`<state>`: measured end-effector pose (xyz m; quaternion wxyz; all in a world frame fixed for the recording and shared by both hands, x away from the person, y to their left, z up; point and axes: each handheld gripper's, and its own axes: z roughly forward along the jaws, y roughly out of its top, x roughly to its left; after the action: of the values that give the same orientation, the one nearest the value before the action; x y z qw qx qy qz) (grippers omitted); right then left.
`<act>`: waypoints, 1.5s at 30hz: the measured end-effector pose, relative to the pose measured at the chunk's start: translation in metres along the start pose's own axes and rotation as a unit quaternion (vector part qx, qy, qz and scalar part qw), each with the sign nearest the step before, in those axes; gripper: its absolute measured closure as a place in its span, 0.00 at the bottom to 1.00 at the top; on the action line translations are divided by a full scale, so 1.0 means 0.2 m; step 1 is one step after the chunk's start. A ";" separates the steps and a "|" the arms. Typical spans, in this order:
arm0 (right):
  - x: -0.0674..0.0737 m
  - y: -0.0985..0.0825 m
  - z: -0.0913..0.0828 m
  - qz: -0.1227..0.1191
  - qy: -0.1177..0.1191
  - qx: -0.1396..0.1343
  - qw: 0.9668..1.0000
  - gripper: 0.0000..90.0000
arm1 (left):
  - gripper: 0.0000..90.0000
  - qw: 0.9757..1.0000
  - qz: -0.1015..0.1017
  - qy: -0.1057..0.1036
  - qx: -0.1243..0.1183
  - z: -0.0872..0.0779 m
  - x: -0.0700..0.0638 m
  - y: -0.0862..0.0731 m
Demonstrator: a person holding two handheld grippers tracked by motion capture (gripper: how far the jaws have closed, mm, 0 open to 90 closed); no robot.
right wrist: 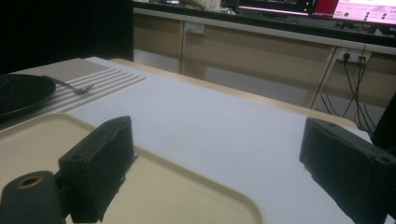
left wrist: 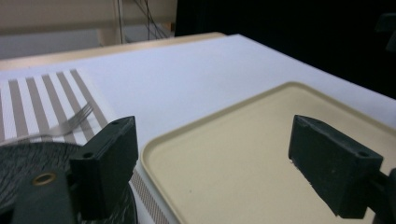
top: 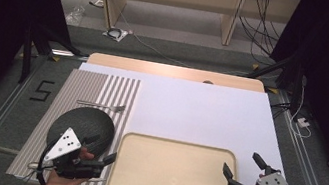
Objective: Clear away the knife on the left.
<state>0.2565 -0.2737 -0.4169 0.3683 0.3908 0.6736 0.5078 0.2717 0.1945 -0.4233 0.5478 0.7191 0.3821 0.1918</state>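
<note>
A beige tray (top: 171,175) lies at the table's front middle, with nothing on it. Left of it, a dark round plate (top: 80,126) rests on a striped placemat (top: 87,89), and a fork (top: 104,106) lies just beyond the plate. My left gripper (top: 103,148) hovers open over the plate's near right edge, jaws pointing at the tray's left rim (left wrist: 196,123). My right gripper (top: 242,164) stands open at the tray's right edge. In the left gripper view the left gripper (left wrist: 217,158) holds nothing, and in the right gripper view neither does the right gripper (right wrist: 224,158).
A white sheet (top: 199,113) covers most of the table beyond the tray. The wooden table edge (top: 176,71) runs along the back. Beyond it are the floor with cables (top: 259,27) and desk legs. In the right gripper view, plate (right wrist: 18,93) and fork (right wrist: 74,86) lie far left.
</note>
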 end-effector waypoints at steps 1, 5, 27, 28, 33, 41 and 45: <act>0.00 0.00 0.00 -0.001 0.000 0.000 1.000 0.12 | 0.17 1.000 -0.001 -0.002 0.010 0.00 0.01 0.00; 0.01 0.00 0.00 -0.005 0.002 0.001 1.000 0.12 | 0.17 1.000 0.015 0.003 0.024 -0.03 0.02 0.04; 0.02 0.00 0.01 -0.013 0.008 0.011 1.000 0.12 | 0.17 0.986 0.053 0.035 0.154 -0.23 0.18 0.07; 0.02 0.00 0.01 -0.010 0.009 0.013 1.000 0.12 | 0.17 0.985 0.052 0.039 0.158 -0.24 0.19 0.07; 0.02 0.00 0.01 -0.013 0.010 0.013 1.000 0.12 | 0.18 0.982 0.048 0.053 0.176 -0.29 0.24 0.06; 0.02 0.00 0.01 -0.013 0.012 0.016 1.000 0.12 | 0.18 0.968 0.052 0.062 0.238 -0.36 0.31 0.02; 0.02 0.00 0.02 -0.015 0.013 0.016 1.000 0.12 | 0.18 0.958 0.054 0.063 0.275 -0.38 0.34 -0.01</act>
<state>0.2576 -0.2681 -0.4186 0.3608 0.3797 0.6924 0.4962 0.2614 0.2941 -0.4100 0.2928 0.8480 0.4144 0.1531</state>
